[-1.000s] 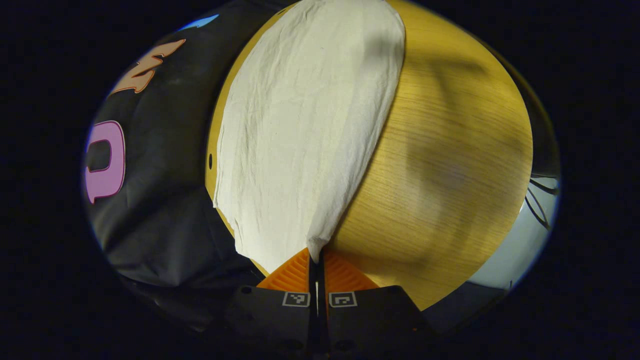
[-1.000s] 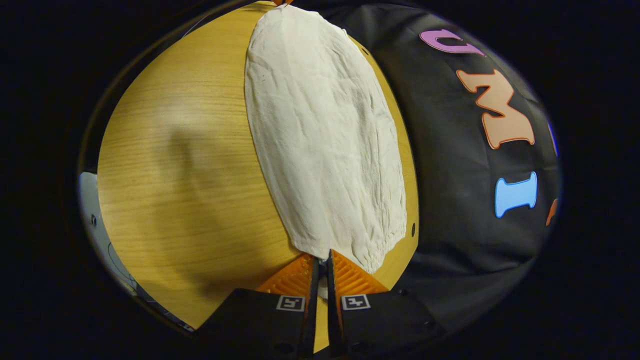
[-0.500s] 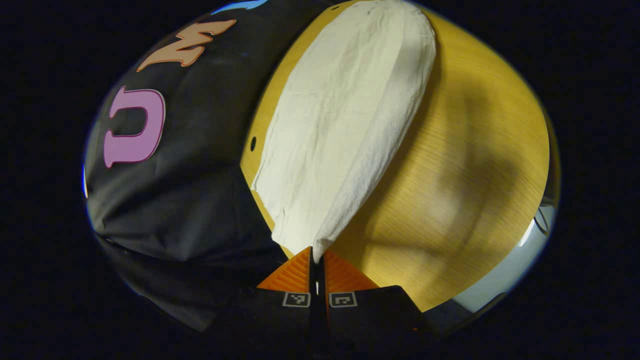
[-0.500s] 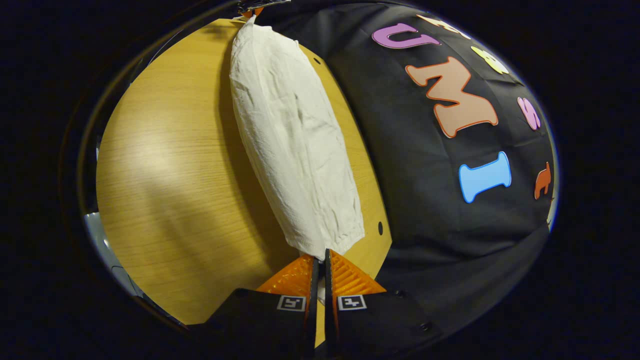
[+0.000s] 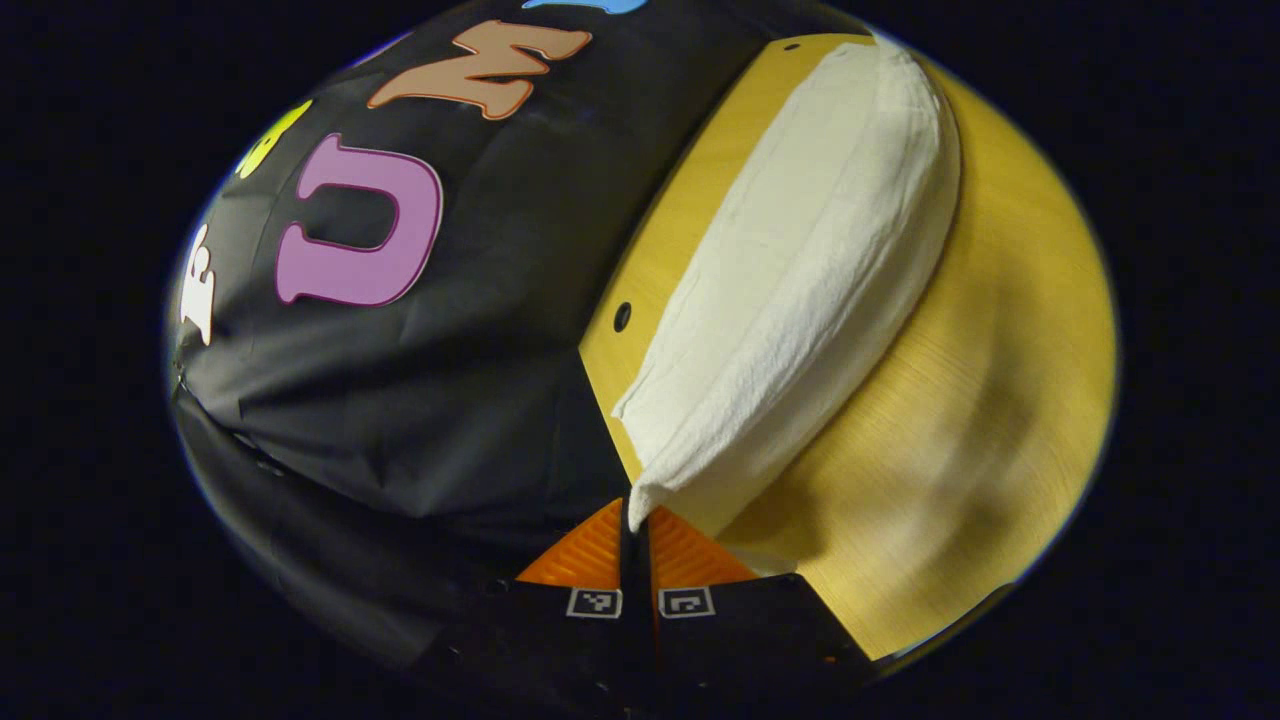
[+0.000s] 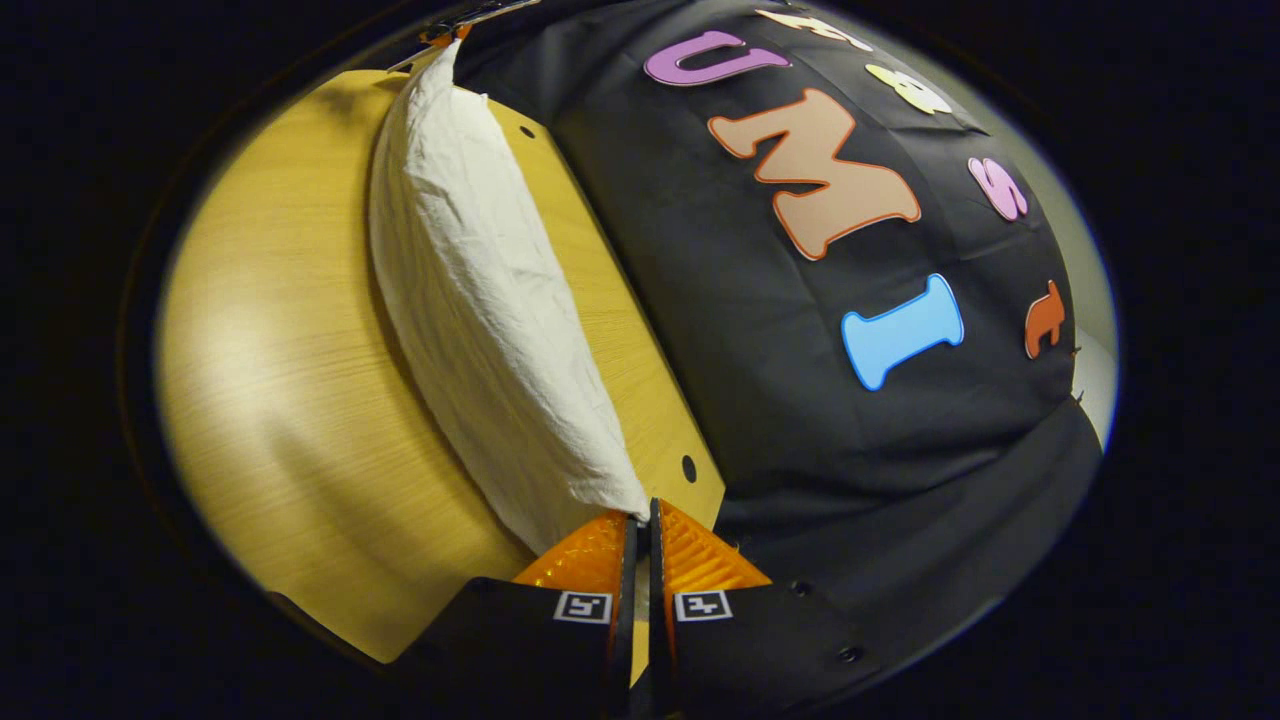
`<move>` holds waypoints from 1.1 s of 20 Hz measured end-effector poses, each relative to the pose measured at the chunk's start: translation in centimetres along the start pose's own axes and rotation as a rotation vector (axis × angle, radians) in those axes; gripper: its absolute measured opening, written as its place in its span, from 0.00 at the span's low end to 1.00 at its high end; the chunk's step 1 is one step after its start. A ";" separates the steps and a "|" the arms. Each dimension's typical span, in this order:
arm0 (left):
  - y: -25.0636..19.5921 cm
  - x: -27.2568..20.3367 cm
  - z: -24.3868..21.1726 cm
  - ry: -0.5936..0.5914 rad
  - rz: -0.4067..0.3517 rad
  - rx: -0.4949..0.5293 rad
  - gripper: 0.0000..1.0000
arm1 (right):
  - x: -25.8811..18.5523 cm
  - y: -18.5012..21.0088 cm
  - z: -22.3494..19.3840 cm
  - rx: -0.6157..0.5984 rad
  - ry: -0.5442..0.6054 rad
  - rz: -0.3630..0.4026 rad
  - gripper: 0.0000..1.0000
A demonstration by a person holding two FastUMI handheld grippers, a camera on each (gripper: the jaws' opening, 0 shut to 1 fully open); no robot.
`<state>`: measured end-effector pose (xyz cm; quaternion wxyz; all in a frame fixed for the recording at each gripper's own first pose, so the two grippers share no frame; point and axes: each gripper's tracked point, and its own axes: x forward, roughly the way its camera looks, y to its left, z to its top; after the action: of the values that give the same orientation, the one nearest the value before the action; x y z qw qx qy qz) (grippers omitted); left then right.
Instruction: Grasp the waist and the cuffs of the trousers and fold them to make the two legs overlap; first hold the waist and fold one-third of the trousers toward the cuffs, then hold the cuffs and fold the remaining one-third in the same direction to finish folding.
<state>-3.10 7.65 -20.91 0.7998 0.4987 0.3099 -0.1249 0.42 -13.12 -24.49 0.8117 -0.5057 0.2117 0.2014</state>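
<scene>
The left gripper [image 5: 636, 520] is pinched tight on one end corner of the white trousers [image 5: 800, 290], and the right gripper [image 6: 640, 525] is pinched on the opposite end [image 6: 480, 290]. One pair of trousers hangs stretched between the two, lifted along its near edge, its far side lying close to the table's far edge by the black cloth wall [image 6: 830, 420]. The wooden table [image 5: 1000, 400] has broad bare room on the near side. In the right gripper view, the other gripper [image 6: 445, 30] shows at the trousers' far end.
</scene>
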 end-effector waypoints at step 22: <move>3.1 17.0 8.0 -0.113 0.085 -0.186 0.00 | 17.7 1.1 1.3 0.311 0.224 -0.129 0.10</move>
<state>14.59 3.99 -26.75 0.8634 0.4272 0.2530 -0.0896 14.66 -9.51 -34.48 0.8626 -0.4060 0.2966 0.0562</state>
